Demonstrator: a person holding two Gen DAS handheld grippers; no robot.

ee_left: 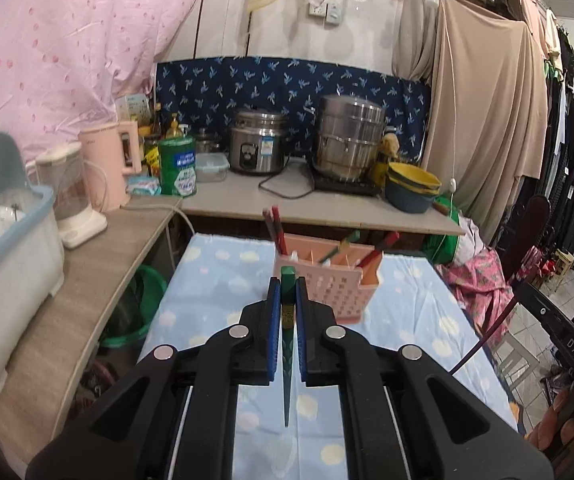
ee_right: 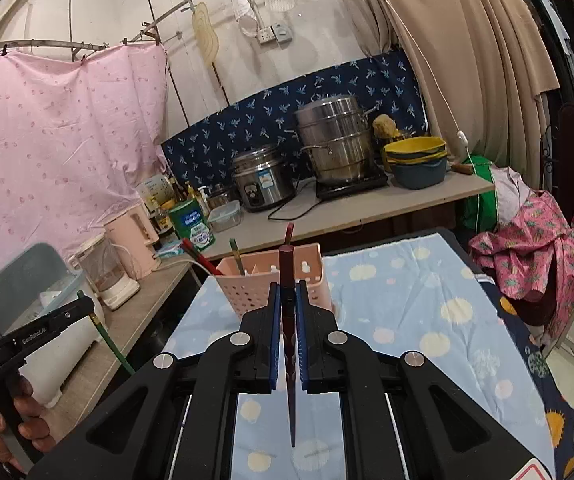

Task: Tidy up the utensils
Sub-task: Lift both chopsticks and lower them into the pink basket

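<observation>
1. My left gripper (ee_left: 285, 292) is closed on a green chopstick (ee_left: 287, 344), thick end up, tip pointing down over the blue cloud-print cloth (ee_left: 215, 280).
2. My right gripper (ee_right: 287, 296) is clamped on a dark red chopstick (ee_right: 290, 360), held the same way.
3. The pink perforated utensil holder (ee_right: 271, 284) stands on the cloth just ahead, with several red and green chopsticks (ee_left: 279, 232) leaning in it.

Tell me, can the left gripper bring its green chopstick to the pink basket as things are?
Probably yes: the left gripper holds the green chopstick, and the pink basket stands just ahead, nothing between.
</observation>
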